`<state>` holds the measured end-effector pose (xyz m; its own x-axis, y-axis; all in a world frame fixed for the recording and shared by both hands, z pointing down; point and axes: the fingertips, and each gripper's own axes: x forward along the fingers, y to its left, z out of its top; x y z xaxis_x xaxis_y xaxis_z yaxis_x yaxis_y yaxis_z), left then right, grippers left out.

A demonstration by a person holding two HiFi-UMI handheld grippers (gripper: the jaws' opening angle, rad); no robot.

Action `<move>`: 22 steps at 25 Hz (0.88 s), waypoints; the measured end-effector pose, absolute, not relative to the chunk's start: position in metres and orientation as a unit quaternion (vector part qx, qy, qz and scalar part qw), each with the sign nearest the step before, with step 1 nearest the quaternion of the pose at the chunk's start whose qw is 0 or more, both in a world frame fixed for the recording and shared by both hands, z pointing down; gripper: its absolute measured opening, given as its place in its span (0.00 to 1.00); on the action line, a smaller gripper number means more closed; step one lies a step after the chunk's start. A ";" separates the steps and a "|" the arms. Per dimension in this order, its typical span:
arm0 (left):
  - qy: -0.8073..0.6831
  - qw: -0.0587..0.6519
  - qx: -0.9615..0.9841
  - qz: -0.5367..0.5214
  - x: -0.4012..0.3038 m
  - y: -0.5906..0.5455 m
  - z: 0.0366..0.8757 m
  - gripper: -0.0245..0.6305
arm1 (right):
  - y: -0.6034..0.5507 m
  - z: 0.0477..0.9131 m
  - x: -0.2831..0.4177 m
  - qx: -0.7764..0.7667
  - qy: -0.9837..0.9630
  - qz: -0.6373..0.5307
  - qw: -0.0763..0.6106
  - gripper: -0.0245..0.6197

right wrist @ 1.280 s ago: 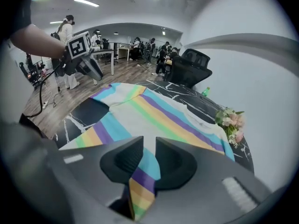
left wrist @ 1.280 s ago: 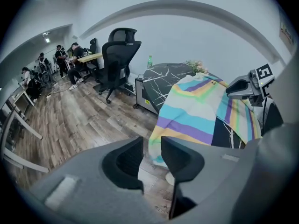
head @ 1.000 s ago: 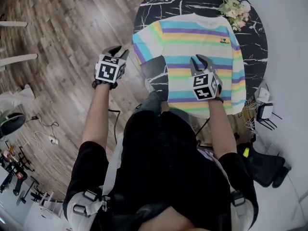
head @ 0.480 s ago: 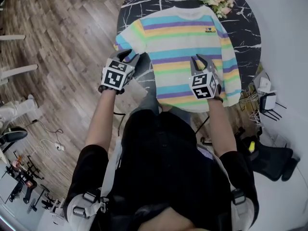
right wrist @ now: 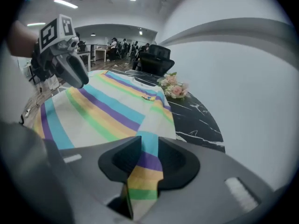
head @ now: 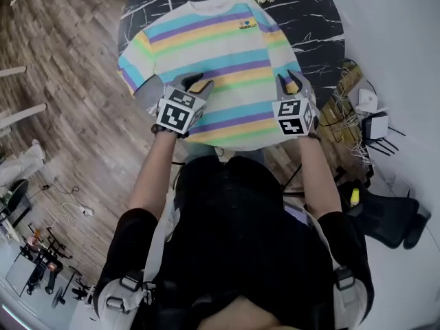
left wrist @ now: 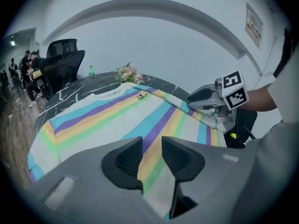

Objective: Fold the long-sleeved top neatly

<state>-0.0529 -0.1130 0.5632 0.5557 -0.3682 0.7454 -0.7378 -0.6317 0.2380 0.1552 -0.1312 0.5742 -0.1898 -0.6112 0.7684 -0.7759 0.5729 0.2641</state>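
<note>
While the round dark surface [head: 320, 23] is carrying it, the long-sleeved top [head: 206, 47] is lying flat with its long axis running straight away from the person, collar far and hem near. Both grippers are sitting at the hem end, so the garment is stretching ahead of them, and any fold is probably heading hem-to-collar. The left gripper [head: 193, 83] is hovering with jaws partly apart, apparently pinching nothing. The right gripper [head: 292, 81] is at the right hem corner. Its jaws have just been opening, though a striped fold is filling the gap from pad to pad.
</note>
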 end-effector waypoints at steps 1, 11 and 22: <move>-0.328 0.279 0.836 0.339 -0.042 -0.110 0.565 0.24 | -0.133 0.574 0.164 0.455 -0.767 0.099 0.441 0.22; -0.349 0.301 0.812 0.358 0.021 -0.109 0.589 0.24 | -0.141 0.608 0.214 0.402 -0.783 0.158 0.447 0.25; -0.347 0.325 0.801 0.364 0.057 -0.112 0.604 0.24 | -0.149 0.616 0.228 0.354 -0.800 0.174 0.452 0.06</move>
<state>0.0571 -0.1121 0.6035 0.4940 -0.3193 0.8087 -0.7922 -0.5485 0.2674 0.2282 -0.1491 0.6162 -0.3398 -0.4089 0.8470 -0.7244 0.6882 0.0416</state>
